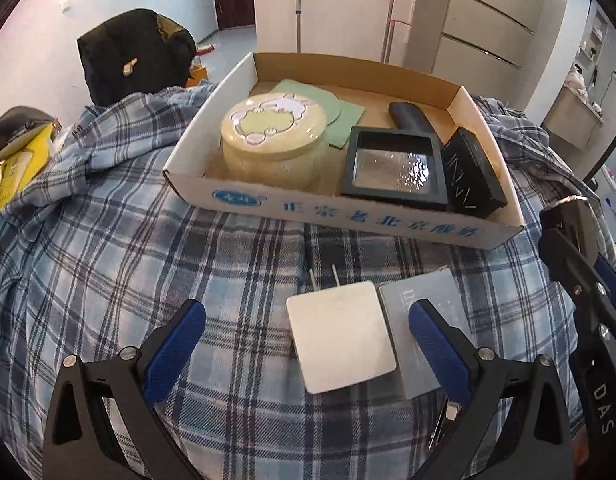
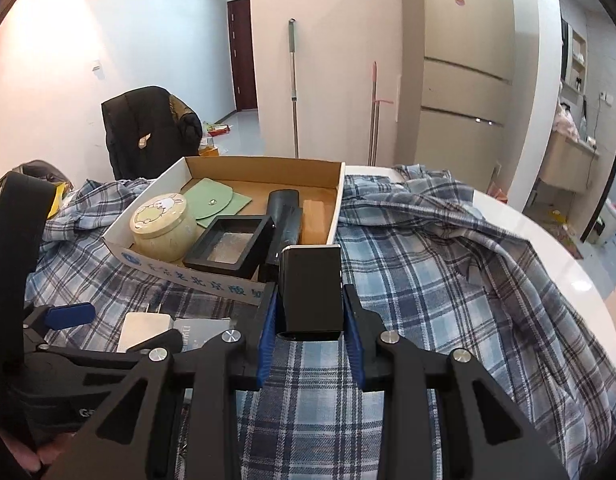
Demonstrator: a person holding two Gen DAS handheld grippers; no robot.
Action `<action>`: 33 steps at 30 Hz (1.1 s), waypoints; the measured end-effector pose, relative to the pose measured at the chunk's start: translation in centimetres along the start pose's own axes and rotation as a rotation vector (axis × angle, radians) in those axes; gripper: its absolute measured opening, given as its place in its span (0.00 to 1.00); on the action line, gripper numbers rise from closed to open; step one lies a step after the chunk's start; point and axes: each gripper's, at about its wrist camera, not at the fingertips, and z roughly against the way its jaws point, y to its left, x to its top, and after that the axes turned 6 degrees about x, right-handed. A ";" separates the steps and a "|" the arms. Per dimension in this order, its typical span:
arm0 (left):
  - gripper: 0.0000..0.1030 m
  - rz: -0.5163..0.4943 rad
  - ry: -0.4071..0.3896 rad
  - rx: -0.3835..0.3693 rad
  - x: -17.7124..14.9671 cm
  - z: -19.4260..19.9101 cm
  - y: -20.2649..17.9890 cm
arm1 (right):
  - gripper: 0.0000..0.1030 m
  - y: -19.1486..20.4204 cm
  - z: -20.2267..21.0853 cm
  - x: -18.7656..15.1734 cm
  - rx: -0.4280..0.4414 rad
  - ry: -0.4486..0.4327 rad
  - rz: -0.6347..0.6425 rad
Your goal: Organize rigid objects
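A cardboard box (image 1: 387, 222) (image 2: 339, 192) sits on the plaid cloth. It holds a round yellow rabbit tin (image 1: 272, 140) (image 2: 164, 224), a green pouch (image 1: 339, 116) (image 2: 212, 200), a black square case (image 1: 395, 168) (image 2: 232, 248), a dark cylinder (image 1: 411, 118) (image 2: 284, 212) and a black box (image 1: 471, 176). My left gripper (image 1: 308, 332) is open over a white plug charger (image 1: 341, 344) (image 2: 142, 330) and a grey card (image 1: 423, 320) (image 2: 204, 332). My right gripper (image 2: 311, 320) is shut on a black rectangular box (image 2: 311, 288), near the cardboard box's front right corner.
The plaid cloth (image 1: 128, 260) (image 2: 447, 280) covers a white round table (image 2: 547, 248). A chair with a black jacket (image 1: 136, 56) (image 2: 148, 128) stands behind. A yellow bag (image 1: 16, 160) lies at the left. Mop handles (image 2: 294, 88) lean on the wall.
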 end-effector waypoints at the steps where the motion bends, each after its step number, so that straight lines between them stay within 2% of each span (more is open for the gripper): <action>1: 1.00 -0.001 -0.002 0.002 0.1 0.0 -0.1 | 0.28 -0.2 0.0 0.0 0.001 0.003 -0.009; 8: 1.00 0.067 0.037 -0.003 0.0 -0.6 1.6 | 0.28 0.0 0.0 0.0 0.015 0.010 0.000; 11: 1.00 0.087 0.060 -0.041 -0.3 -0.9 2.5 | 0.28 0.1 0.1 0.0 0.014 0.007 -0.001; 18: 1.00 0.095 0.056 -0.010 -0.6 -0.2 3.4 | 0.28 -0.1 0.0 0.0 0.016 0.015 -0.010; 22: 1.00 0.087 0.071 -0.070 -0.4 -0.3 2.7 | 0.28 0.1 -0.2 0.0 0.017 0.023 -0.001; 25: 0.86 0.055 0.088 -0.129 -0.5 -0.4 1.6 | 0.28 -0.2 -0.6 -0.1 0.020 0.040 -0.015; 30: 0.83 0.077 0.100 -0.107 -0.2 -0.8 2.2 | 0.28 -0.4 -0.7 -0.1 0.032 0.050 -0.028; 33: 0.70 0.081 0.094 -0.112 -0.4 -0.8 3.0 | 0.28 -0.2 -0.5 -0.1 0.033 0.045 -0.019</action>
